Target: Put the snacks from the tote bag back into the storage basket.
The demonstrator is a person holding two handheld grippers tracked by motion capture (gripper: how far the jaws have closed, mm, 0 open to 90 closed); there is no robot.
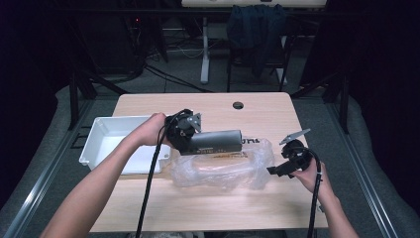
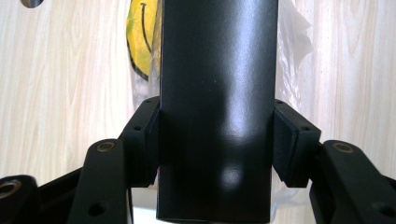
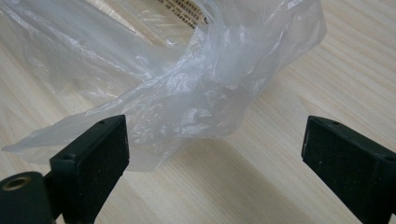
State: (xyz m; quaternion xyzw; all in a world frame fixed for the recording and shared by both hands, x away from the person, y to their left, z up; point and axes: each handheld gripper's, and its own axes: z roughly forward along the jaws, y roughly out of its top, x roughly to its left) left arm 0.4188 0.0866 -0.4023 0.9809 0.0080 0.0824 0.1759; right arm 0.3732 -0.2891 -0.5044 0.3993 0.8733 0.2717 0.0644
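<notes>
My left gripper [image 1: 194, 140] is clamped on a dark grey box-shaped object [image 1: 215, 141], both pads flat against its sides, holding it above a crumpled clear plastic bag [image 1: 223, 168] on the light wooden table [image 1: 208, 203]. My right gripper [image 1: 278, 170], jaws wide apart and holding nothing, sits at the bag's right end. A white rectangular plastic tray [image 1: 106, 131] lies to the left.
</notes>
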